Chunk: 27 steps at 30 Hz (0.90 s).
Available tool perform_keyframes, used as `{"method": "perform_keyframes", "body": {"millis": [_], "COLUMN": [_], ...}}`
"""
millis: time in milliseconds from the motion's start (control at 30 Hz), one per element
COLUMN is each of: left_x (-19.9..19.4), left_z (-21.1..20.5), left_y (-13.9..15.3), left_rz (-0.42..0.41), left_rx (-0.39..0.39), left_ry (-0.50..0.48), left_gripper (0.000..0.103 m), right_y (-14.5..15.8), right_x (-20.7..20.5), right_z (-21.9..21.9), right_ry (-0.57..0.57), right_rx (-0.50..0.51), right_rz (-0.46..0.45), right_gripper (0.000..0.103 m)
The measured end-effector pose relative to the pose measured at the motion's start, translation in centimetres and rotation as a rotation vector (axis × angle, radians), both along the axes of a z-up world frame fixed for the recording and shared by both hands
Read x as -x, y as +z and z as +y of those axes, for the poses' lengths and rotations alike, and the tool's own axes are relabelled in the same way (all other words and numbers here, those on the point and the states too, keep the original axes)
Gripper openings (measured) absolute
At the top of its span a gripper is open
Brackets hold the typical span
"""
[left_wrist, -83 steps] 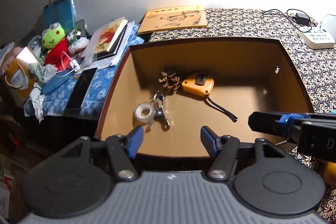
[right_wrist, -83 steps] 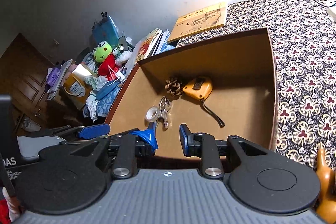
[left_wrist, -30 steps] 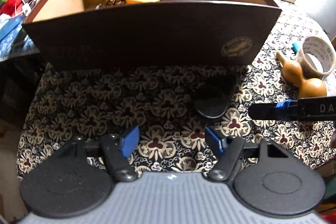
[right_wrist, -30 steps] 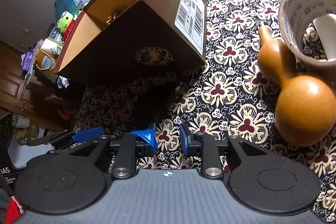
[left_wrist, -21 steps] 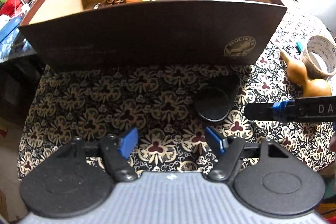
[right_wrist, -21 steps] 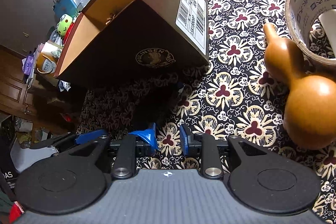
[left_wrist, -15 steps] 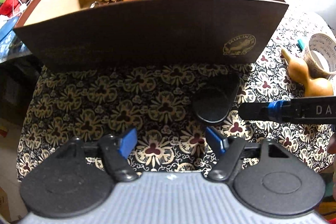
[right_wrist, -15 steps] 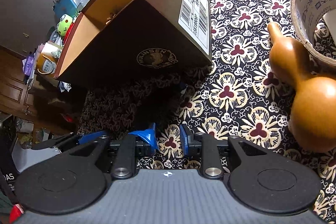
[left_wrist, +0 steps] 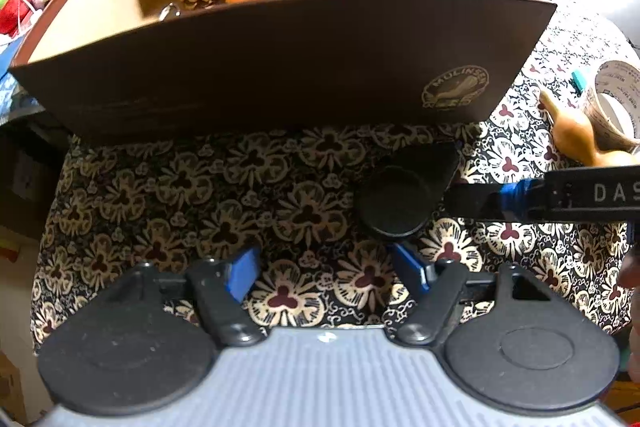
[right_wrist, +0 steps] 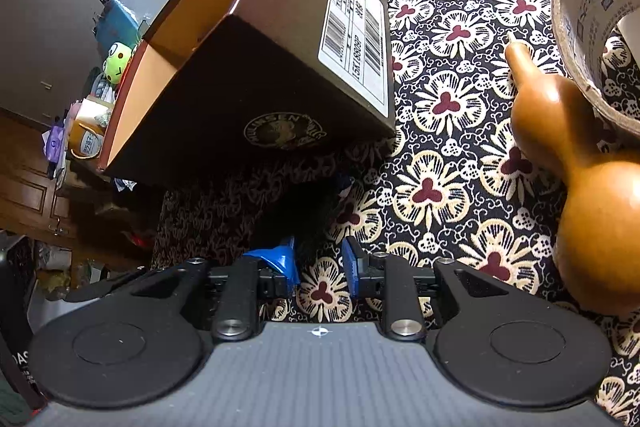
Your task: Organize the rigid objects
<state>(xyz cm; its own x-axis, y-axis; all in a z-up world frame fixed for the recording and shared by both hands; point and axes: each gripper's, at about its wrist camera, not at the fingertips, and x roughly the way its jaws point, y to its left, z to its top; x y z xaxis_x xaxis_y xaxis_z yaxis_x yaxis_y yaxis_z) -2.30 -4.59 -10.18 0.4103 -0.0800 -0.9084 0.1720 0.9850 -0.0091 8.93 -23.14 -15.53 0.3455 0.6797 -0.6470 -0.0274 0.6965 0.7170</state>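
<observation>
Dim, fisheye-warped, glare top right

The left wrist view sits low over the counter (left_wrist: 168, 211), facing the long front wall of the cardboard box (left_wrist: 280, 67) from close by and peeking over its rim. The right wrist view looks from right of that box (right_wrist: 260, 99), nearer its corner, angled leftward. Both share the box front, the gourd (left_wrist: 576, 135) (right_wrist: 580, 163) and the tape roll (left_wrist: 616, 99) (right_wrist: 592, 7).
</observation>
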Motion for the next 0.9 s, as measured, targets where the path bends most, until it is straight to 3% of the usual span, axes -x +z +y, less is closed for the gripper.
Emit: {"method": "perform_keyframes", "body": {"millis": [600, 900], "left_x": [-0.9, -1.7], "left_z": [-1.4, -2.0], "left_y": [-0.3, -0.6], "left_rz": [0.015, 0.036], "left_rx": [-0.004, -0.038], "left_ry": [-0.071, -0.078], "left_gripper": [0.076, 0.078], "right_y": [-0.3, 0.4], "right_x": [-1.3, -1.2], "right_z": [-1.2, -2.7], "right_ry": [-0.02, -0.053], "right_rx": [-0.053, -0.043], "right_rz": [0.026, -0.02], "right_gripper": [0.008, 0.013]}}
